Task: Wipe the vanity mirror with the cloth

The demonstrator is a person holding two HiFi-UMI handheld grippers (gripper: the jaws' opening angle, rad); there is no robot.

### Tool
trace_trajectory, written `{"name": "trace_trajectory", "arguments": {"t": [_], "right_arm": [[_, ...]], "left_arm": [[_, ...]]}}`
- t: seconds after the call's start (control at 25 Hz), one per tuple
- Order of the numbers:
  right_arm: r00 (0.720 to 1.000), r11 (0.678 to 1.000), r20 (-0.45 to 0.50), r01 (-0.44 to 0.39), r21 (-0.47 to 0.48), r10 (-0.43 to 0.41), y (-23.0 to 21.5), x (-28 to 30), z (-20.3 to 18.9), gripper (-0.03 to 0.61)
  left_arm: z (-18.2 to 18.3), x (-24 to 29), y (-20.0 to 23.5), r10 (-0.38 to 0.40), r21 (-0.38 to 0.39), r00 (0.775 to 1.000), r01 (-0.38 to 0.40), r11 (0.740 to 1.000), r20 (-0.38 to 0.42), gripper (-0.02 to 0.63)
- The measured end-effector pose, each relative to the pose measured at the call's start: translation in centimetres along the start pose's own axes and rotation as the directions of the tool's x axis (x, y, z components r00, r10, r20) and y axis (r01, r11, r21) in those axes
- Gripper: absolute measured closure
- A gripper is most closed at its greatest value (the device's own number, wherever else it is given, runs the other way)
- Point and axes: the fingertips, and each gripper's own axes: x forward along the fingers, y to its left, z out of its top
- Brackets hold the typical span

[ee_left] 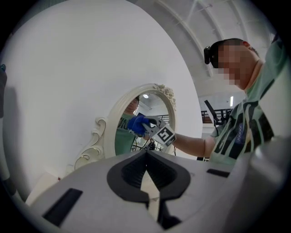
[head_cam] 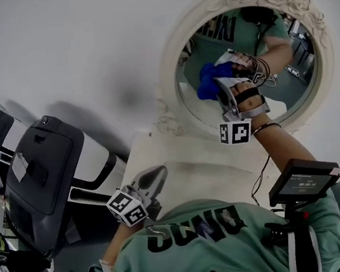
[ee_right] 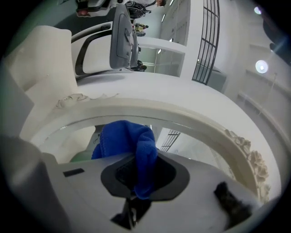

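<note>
- Vanity mirror [head_cam: 168,69]: oval glass in an ornate white frame with carved roses at its top. It stands at the far side of the white surface [head_cam: 186,161], in front of a white wall [head_cam: 80,44].
- Right gripper [head_cam: 223,89]: raised to the glass, jaws closed on the blue cloth [head_cam: 207,85]. Its own view shows a fold of cloth hanging down between the pads, with the rest bunched above the jaws.
- Cloth position: at the left half of the glass, about mid-height. In the head view the bunch and its reflection run together, so it seems to lie against the glass. The contact line itself cannot be made out.
- Right forearm: reaches from the near right across the surface to the mirror. The marker cube [head_cam: 236,132] sits just below the lower rim of the frame.
- Left gripper [head_cam: 157,177]: held low at the near left edge of the surface, well apart from the mirror. Its jaws are closed tip to tip, with nothing between them. Its view looks towards the mirror and the right gripper.
- Reflection: the glass shows the person's green shirt [head_cam: 199,248] and the right hand with the gripper.
- Small screen [head_cam: 303,180]: on a mount at the person's chest, near right.
- Grey and white machine [head_cam: 42,170]: on the floor to the left of the surface.
</note>
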Motion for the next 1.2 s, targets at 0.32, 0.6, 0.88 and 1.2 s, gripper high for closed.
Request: {"name": "trace_trajectory", "arguments": {"t": [0.32, 0.6, 0.88, 1.2], "right_arm": [[0.965, 0.965, 0.004, -0.262, 0.009, 0.262, 16.5, -2.1, 1.0, 0.529], [0.904, 0.904, -0.019, -0.428, 0.012, 0.428, 27.5, -4.0, 0.5, 0.531], [0.884, 0.885, -0.036, -0.464, 0.046, 0.466, 27.5, -3.7, 0.7, 0.531], [0.903, 0.903, 0.053, -0.429, 0.037, 0.427, 17.9, -4.2, 1.4, 0.529]], "left_arm": [[0.1, -0.8, 0.0, 0.026, 0.005, 1.000, -0.026, 1.000, -0.004, 0.604], [0.1, -1.4, 0.2, 0.045, 0.009, 0.999, -0.044, 0.999, -0.008, 0.604], [0.0, -0.9, -0.2, 0.031, 0.015, 0.999, -0.030, 0.999, -0.008, 0.604], [0.9, -0.2, -0.8, -0.001, 0.034, 1.000, 0.000, 0.999, 0.022, 0.604]]}}
